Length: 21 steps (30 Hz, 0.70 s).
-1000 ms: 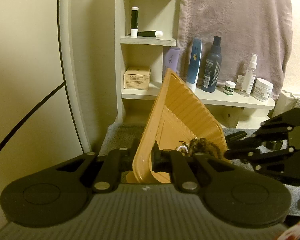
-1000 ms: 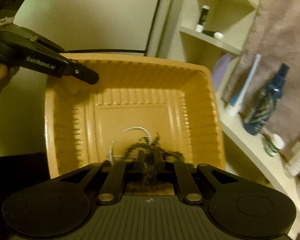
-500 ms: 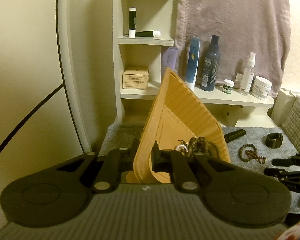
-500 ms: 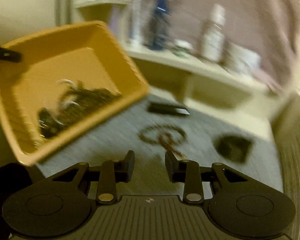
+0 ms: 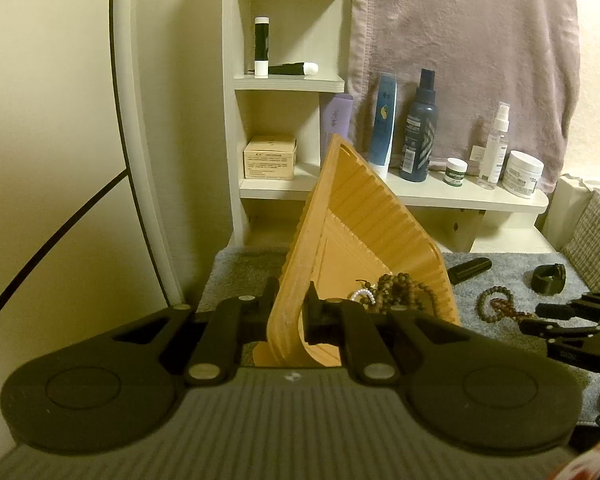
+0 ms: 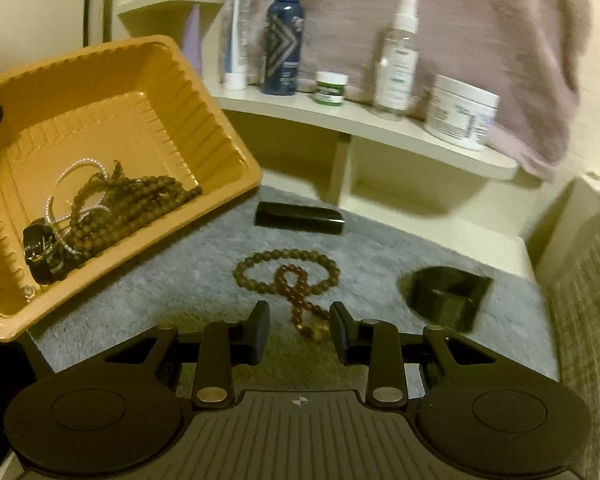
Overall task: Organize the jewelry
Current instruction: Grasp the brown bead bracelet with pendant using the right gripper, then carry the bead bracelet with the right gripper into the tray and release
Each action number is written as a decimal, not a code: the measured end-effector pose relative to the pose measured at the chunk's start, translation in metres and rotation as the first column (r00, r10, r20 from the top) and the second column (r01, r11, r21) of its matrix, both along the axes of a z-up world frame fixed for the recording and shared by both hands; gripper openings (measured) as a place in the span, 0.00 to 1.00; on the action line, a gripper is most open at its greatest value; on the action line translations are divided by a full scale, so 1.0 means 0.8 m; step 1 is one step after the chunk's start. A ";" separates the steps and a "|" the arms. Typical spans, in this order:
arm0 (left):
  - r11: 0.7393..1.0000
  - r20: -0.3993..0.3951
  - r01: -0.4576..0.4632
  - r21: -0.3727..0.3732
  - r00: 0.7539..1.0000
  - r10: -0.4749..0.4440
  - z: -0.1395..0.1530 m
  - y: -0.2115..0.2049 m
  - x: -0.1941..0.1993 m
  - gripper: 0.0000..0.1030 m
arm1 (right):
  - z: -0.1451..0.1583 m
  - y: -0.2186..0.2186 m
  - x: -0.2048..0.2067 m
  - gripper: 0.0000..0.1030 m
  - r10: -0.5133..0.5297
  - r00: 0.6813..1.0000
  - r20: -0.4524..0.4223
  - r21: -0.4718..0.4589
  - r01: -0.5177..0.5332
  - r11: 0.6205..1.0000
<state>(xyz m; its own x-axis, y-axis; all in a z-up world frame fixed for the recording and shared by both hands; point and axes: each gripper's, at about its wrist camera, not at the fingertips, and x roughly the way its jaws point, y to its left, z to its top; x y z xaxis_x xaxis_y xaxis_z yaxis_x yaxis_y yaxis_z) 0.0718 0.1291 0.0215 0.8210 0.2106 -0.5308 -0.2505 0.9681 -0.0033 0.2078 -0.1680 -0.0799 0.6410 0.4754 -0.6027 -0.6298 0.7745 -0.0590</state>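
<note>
My left gripper (image 5: 290,312) is shut on the rim of the orange ribbed tray (image 5: 364,220) and holds it tilted above the grey mat. In the tray (image 6: 204,92) lie brown bead strands (image 6: 140,204), a silver chain (image 6: 66,178) and a black ring-like piece (image 6: 40,254). My right gripper (image 6: 299,330) is open and empty, just above a brown bead bracelet (image 6: 288,276) on the mat; the bracelet also shows in the left wrist view (image 5: 496,308), with the right gripper (image 5: 540,318) beside it.
A black tube (image 6: 300,218) and a black watch-like band (image 6: 446,296) lie on the grey mat (image 6: 180,300). Bottles and jars (image 6: 396,52) stand on a low cream shelf (image 6: 380,128) behind. A towel (image 5: 460,48) hangs behind it. A cushion (image 6: 588,328) is at right.
My right gripper let go of the bead strand in the tray, opened, and swung right and down to the bracelet on the mat. The left gripper kept holding the tilted tray.
</note>
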 end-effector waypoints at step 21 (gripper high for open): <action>1.000 -0.003 -0.005 -0.002 1.000 0.005 -0.001 0.001 -0.001 0.09 | 0.038 -0.002 -0.015 0.04 0.011 0.992 0.129 -0.027 -0.008 1.000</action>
